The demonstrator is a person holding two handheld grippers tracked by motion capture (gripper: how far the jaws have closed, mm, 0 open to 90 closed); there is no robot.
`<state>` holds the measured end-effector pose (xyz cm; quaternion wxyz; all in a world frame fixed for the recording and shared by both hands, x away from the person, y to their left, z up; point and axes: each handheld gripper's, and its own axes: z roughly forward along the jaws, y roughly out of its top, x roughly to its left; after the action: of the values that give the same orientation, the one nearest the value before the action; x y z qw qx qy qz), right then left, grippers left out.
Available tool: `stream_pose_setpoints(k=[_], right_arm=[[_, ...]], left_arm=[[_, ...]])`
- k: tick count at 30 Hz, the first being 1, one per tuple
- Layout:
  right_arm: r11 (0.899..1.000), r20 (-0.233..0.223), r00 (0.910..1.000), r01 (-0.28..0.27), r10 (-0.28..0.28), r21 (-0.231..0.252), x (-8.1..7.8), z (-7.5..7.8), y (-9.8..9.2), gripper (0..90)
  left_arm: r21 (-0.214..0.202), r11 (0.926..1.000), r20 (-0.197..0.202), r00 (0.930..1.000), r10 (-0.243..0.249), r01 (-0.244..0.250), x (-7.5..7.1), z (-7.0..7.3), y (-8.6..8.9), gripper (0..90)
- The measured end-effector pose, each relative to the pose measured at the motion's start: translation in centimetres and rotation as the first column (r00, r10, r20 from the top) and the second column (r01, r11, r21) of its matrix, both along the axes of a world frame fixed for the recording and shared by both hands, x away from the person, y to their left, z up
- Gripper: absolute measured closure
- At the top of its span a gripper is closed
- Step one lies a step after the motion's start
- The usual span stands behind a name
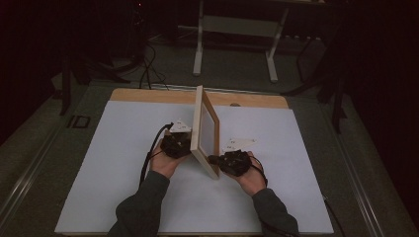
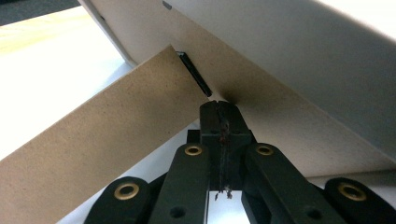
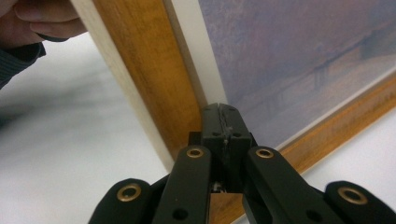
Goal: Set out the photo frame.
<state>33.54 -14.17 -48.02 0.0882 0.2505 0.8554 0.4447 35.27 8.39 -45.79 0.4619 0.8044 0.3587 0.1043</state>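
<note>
A wooden picture frame [image 1: 205, 129] stands upright on edge in the middle of the white sheet [image 1: 113, 163]. My left gripper [image 1: 189, 147] is behind it, jaws shut. In the left gripper view its tip [image 2: 218, 106] rests at the hinge where the brown cardboard stand leg [image 2: 107, 135] meets the backing board [image 2: 299, 112]. My right gripper [image 1: 212, 159] is at the frame's front near the lower corner. It too is shut, its tip [image 3: 225, 111] against the white mat beside the wood moulding [image 3: 149, 74] and the pale picture [image 3: 303, 56]. Nothing is held between either pair of jaws.
The white sheet covers a wooden tabletop [image 1: 148, 95] that shows at the far edge. Beyond it are the white legs of another table [image 1: 198, 49] and cables [image 1: 146, 69] on a dark floor. The other hand [image 3: 42, 18] shows in the right gripper view's top left.
</note>
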Motion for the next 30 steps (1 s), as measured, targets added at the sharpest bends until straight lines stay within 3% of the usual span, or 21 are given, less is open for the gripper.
stream_pose_setpoints(k=[12, 23, 30], right_arm=[[1.000, -0.007, 0.9998, -0.019, 0.019, 0.012, 0.0, -0.1, 1.0, 89.8], [1.000, -0.008, 0.9996, -0.027, 0.027, -0.008, 0.2, -0.2, 0.7, 82.4], [1.000, -0.009, 0.9999, -0.009, 0.009, -0.016, 0.4, 0.0, -0.1, 78.0]], left_arm=[[-0.011, 0.9999, 0.003, 1.0000, 0.005, -0.005, -0.2, -0.2, 1.0, 88.2], [-0.019, 0.9997, 0.013, 0.9997, 0.019, -0.019, -0.3, 0.2, 2.1, 69.5], [-0.012, 0.9997, -0.010, 0.9998, 0.020, -0.020, -0.4, 0.4, 2.7, 60.4]])
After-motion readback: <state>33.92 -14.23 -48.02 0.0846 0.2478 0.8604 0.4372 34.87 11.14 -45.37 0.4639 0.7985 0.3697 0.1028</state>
